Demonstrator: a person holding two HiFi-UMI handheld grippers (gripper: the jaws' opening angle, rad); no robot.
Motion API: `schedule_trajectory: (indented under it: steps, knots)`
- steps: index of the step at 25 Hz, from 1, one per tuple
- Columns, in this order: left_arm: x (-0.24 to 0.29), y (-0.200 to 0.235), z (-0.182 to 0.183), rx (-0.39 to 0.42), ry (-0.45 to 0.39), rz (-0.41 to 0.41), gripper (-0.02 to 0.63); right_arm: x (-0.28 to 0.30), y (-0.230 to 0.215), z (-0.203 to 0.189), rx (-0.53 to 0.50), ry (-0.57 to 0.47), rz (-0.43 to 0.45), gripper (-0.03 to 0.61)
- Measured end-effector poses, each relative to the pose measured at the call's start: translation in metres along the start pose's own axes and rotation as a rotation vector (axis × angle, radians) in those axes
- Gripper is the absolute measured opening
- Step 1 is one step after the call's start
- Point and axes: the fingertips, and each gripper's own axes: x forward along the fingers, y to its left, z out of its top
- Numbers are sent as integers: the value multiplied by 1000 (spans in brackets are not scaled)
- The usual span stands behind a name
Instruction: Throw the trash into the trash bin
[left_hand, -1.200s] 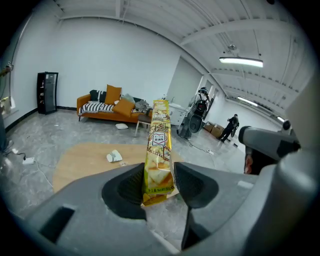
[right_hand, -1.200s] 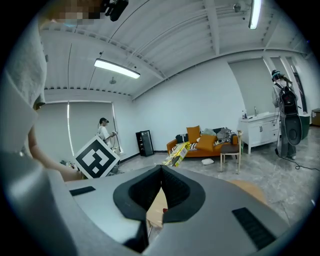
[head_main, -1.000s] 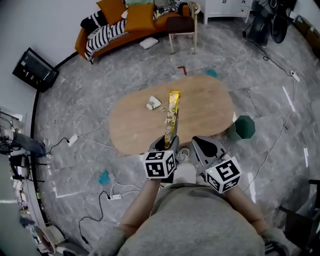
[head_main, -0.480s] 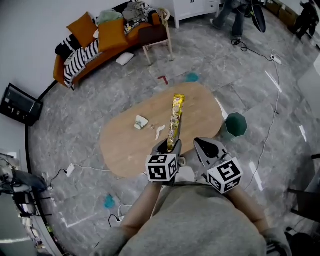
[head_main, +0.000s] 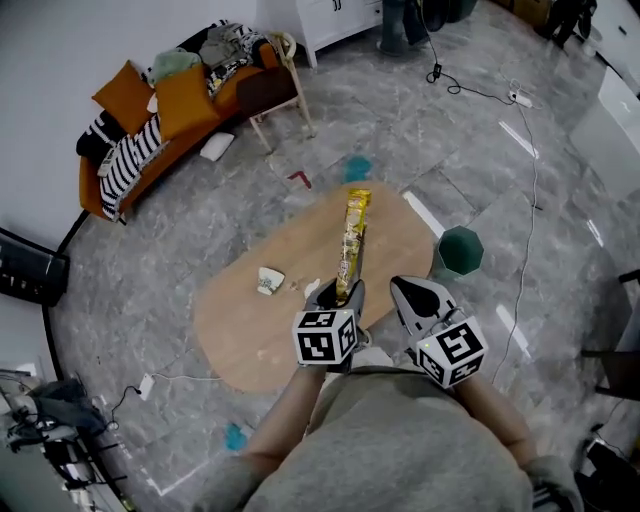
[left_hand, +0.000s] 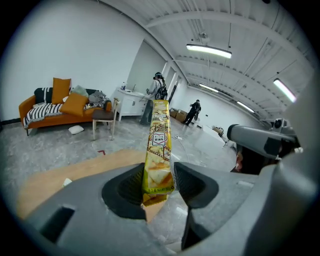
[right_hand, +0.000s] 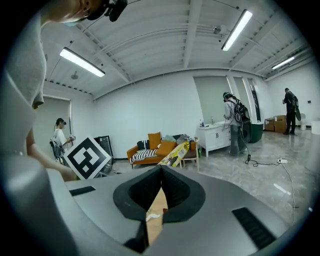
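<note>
A long yellow snack wrapper (head_main: 350, 240) sticks up and forward from my left gripper (head_main: 338, 292), which is shut on its lower end. In the left gripper view the wrapper (left_hand: 157, 150) is pinched between the two jaws of the left gripper (left_hand: 157, 182). My right gripper (head_main: 420, 296) hangs beside it to the right, shut with nothing in it; in its own view the right gripper (right_hand: 161, 175) has its jaws meeting. Both hang over the near edge of the oval wooden table (head_main: 240, 320). A green trash bin (head_main: 459, 250) stands on the floor past the table's right end.
A crumpled white paper (head_main: 268, 280) and a small white scrap (head_main: 312, 288) lie on the table. An orange sofa (head_main: 150, 120) and a chair (head_main: 275, 85) stand at the far left. Cables (head_main: 525, 170) run over the floor at right. People stand by the white cabinet (right_hand: 215, 136).
The head view has swung: table, sofa and bin have shifted left and down in the picture. Both grippers travelled with it, side by side. The left one kept the wrapper.
</note>
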Motion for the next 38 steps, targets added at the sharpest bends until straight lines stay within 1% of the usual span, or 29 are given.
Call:
schedule_trajectory:
  steps: [8, 16, 21, 26, 33, 38]
  knots:
    - [38, -3, 20, 38, 33, -86, 181, 11, -26, 2, 18, 6, -93, 8]
    - [59, -4, 21, 78, 79, -162, 181, 16, -40, -4, 36, 7, -182, 8]
    - [74, -13, 21, 100, 106, -212, 183, 15, -53, -4, 45, -11, -240, 8]
    - [84, -27, 26, 141, 123, -263, 181, 14, -64, 2, 58, -38, -291, 8]
    - [96, -41, 33, 174, 138, -308, 181, 9, -75, 3, 72, -46, -341, 8]
    - [106, -51, 26, 185, 158, -323, 181, -6, -87, -4, 88, -46, -378, 8]
